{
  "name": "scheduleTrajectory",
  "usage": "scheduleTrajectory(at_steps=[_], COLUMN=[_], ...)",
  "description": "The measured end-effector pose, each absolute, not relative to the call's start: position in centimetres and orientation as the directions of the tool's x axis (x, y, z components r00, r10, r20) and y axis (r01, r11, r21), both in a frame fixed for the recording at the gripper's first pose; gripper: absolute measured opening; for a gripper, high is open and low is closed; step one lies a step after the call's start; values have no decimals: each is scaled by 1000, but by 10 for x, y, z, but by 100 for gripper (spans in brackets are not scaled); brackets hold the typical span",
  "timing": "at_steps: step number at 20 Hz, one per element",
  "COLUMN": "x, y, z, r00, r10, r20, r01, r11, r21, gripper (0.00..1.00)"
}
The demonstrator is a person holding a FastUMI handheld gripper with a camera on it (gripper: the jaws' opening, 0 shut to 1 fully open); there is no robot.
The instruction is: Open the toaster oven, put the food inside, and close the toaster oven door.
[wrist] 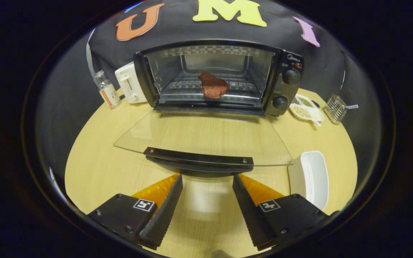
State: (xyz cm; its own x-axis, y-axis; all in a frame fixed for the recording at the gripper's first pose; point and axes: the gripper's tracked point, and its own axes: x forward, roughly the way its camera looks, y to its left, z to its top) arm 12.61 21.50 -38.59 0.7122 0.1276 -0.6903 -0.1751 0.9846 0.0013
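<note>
Oven door [206, 138] is what remains to handle: it lies swung fully down, a flat glass pane just ahead of the claw [207, 184], whose fingers stand wide apart and hold nothing. The door's dark handle bar [198, 157] runs across right beyond the fingertips, near the gap between them. I judge the bar the place to take hold or push up from beneath; it is stiff and narrow, while the glass is smooth, likely slippery and breakable (best left untouched). The door should swing light on its hinge, though it may snap shut near the top. To the right of the fingers a white dish [312, 177] sits on the worktop [99, 161]. Farther on, the oven [217, 77] stands open with the food [212, 86], a reddish-brown piece, already lying on the rack inside. Left of the oven are a white toaster [129, 84] and a small bottle [107, 89]; to its right, a tray of seeds [306, 107] and a wire basket [335, 108].
</note>
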Motion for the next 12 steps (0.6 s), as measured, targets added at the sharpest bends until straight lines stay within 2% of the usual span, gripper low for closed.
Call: scheduleTrajectory(at_steps=[4, 12], x=[132, 194], y=[219, 224], z=[-352, -253], r00=[731, 858], r10=[144, 156], r20=[-667, -489], r01=[-191, -186], r11=[982, 983], r21=[4, -11], gripper=[91, 91])
